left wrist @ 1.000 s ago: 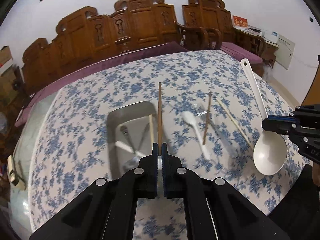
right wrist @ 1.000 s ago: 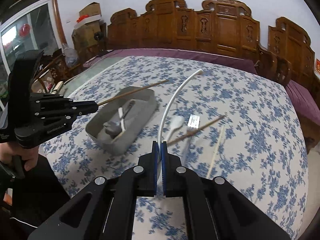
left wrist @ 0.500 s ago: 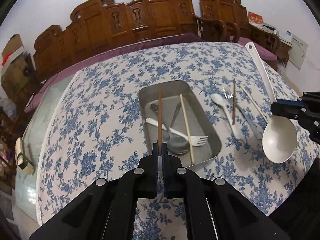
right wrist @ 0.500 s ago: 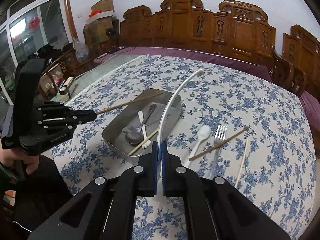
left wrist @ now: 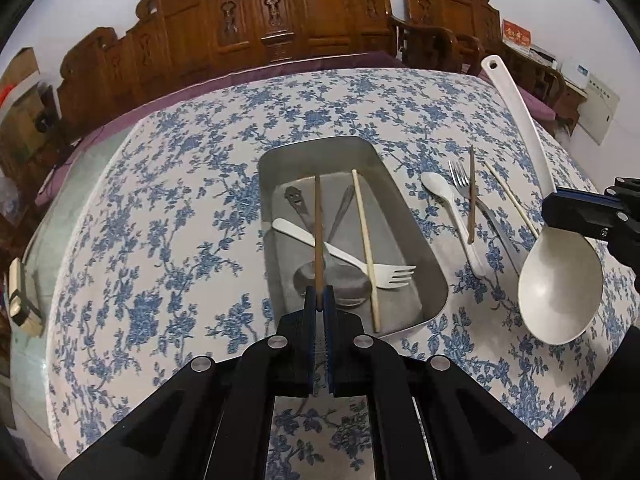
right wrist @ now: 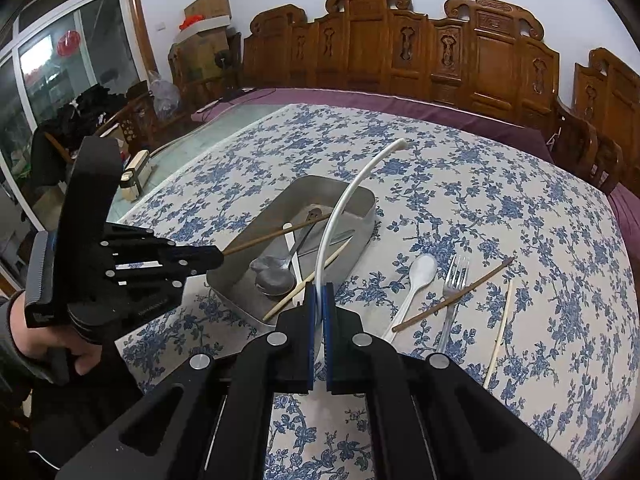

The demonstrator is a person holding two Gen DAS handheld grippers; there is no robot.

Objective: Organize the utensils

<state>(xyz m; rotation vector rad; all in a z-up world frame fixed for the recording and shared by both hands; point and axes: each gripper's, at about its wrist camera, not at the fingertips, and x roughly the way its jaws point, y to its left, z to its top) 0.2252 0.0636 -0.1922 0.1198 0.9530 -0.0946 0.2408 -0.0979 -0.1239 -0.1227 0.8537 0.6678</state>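
My left gripper [left wrist: 319,294] is shut on a dark brown chopstick [left wrist: 318,232] that points out over the metal tray [left wrist: 424,264]. In the tray lie a white plastic fork [left wrist: 352,256], a pale chopstick [left wrist: 364,240] and metal spoons [left wrist: 298,204]. My right gripper [right wrist: 319,292] is shut on a big white ladle [left wrist: 556,280], gripped by its handle [right wrist: 340,216], just right of the tray. On the cloth right of the tray lie a white spoon [right wrist: 416,280], a metal fork [right wrist: 454,284], a brown chopstick [right wrist: 452,296] and a pale chopstick [right wrist: 500,332].
The table [left wrist: 180,208] wears a blue-flowered cloth, with bare glass at its left edge. Carved wooden chairs [left wrist: 280,28] line the far side. A person's hand [right wrist: 36,340] holds the left gripper [right wrist: 204,258]. Boxes and a window stand at the far left.
The left gripper has come down and across with the brown chopstick, which now hangs over the tray's inside. The right gripper has carried the ladle closer to the tray.
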